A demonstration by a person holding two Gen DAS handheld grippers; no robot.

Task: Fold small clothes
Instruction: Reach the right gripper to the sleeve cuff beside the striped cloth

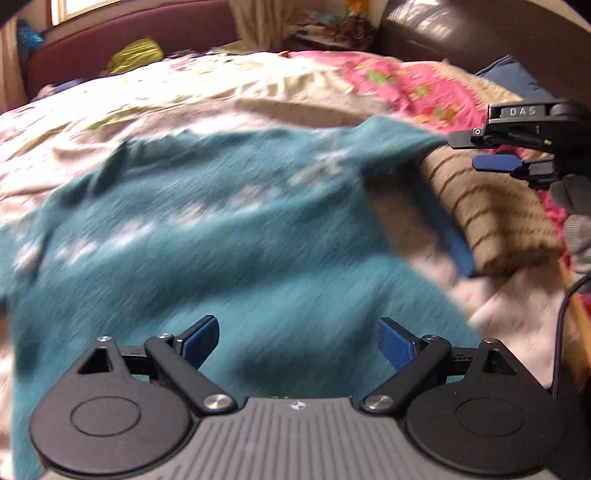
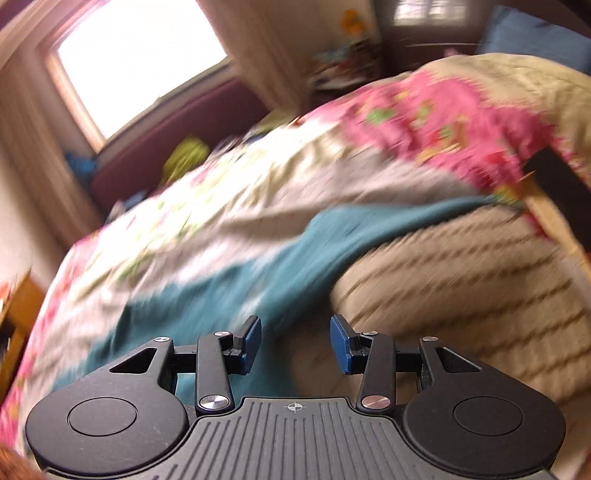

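Observation:
A teal garment with white print [image 1: 207, 236] lies spread on the floral bedcover [image 1: 155, 110]; it is blurred by motion. My left gripper [image 1: 297, 341] hovers over its near part, open, with nothing between its blue pads. At the far right edge of the left wrist view my right gripper [image 1: 476, 151] shows from the side, beside the teal garment's right corner. In the right wrist view my right gripper [image 2: 295, 338] stands open and empty above the teal garment [image 2: 229, 280] and a beige striped cloth [image 2: 461, 291].
The beige striped cloth [image 1: 491, 210] lies folded at the right, partly over the teal garment's edge. A pink floral blanket [image 1: 399, 85] and a blue pillow [image 1: 513, 77] sit further back. A maroon headboard [image 1: 122, 33] and a window [image 2: 136, 62] are behind the bed.

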